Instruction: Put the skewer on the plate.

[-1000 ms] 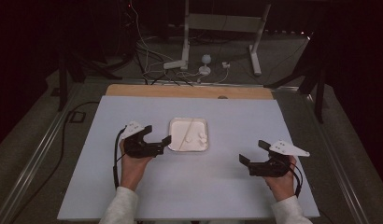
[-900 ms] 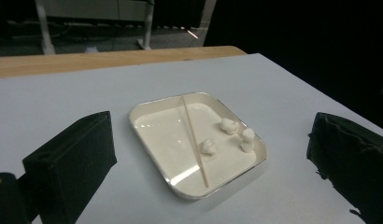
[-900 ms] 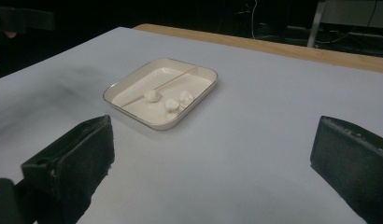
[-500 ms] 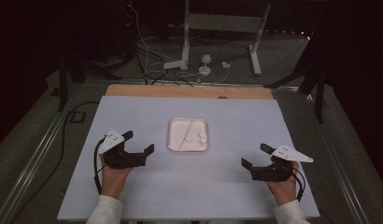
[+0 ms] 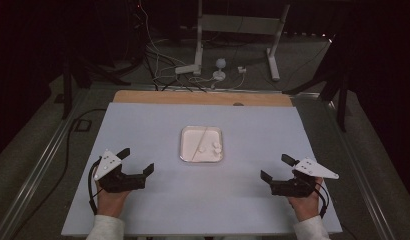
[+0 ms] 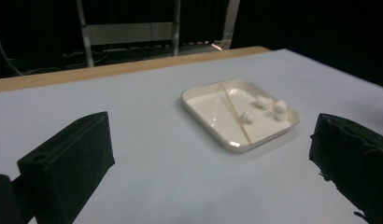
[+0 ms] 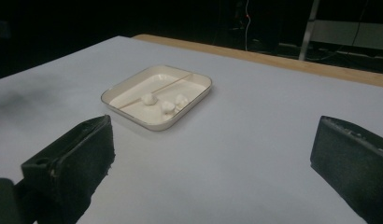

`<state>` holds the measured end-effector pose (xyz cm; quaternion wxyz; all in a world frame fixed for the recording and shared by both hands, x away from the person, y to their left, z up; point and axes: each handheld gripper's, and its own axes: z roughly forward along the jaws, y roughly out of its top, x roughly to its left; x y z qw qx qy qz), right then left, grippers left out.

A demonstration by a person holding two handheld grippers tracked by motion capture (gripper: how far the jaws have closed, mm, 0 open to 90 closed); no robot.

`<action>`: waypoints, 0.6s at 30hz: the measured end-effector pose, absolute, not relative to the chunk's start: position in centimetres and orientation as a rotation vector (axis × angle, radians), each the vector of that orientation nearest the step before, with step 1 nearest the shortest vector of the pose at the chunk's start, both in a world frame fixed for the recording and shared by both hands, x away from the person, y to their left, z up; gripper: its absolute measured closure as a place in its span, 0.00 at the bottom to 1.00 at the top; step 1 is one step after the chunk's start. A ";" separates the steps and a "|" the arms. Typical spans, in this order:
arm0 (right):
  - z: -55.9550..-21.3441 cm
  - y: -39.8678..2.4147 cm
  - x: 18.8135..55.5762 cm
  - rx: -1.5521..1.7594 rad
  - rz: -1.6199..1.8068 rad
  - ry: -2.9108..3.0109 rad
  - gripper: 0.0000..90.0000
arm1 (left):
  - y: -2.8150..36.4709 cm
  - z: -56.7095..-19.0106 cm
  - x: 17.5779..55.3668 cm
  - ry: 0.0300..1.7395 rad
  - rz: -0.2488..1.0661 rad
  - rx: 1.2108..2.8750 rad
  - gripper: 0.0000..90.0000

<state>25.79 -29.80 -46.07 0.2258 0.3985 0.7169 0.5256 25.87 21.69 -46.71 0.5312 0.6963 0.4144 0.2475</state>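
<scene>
A white square tray (image 5: 185,150) with a diagonal divider sits in the middle of the pale blue table (image 5: 203,200). Three small white lumps (image 5: 213,147) lie in its right compartment. The tray (image 6: 199,93) and lumps (image 6: 268,108) sit ahead between the left gripper's jaws in that gripper's view; the tray (image 7: 129,86) and lumps (image 7: 165,103) lie ahead left in the right gripper view. My left gripper (image 5: 137,161) rests open near the table's front left, apart from the tray. My right gripper (image 5: 275,168) rests open at the front right, empty too.
A wooden strip (image 5: 203,98) borders the table's far edge. Beyond it are a white stand (image 5: 198,50), cables (image 5: 158,60) and a small white object (image 5: 220,66) on the dark floor. Metal rails (image 5: 38,165) run along the table's left side.
My left gripper drew back from beside the tray toward the front left of the table. The right gripper stayed almost still.
</scene>
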 end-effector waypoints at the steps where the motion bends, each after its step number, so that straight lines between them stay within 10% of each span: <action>1: -46.1 -29.9 25.8 1.104 1.454 1.972 0.00 | 21.9 -46.7 25.7 0.991 0.596 1.653 0.01; 18: -46.8 -30.1 25.9 1.118 1.460 1.974 0.00 | 23.6 -46.4 25.3 1.016 0.664 1.618 0.01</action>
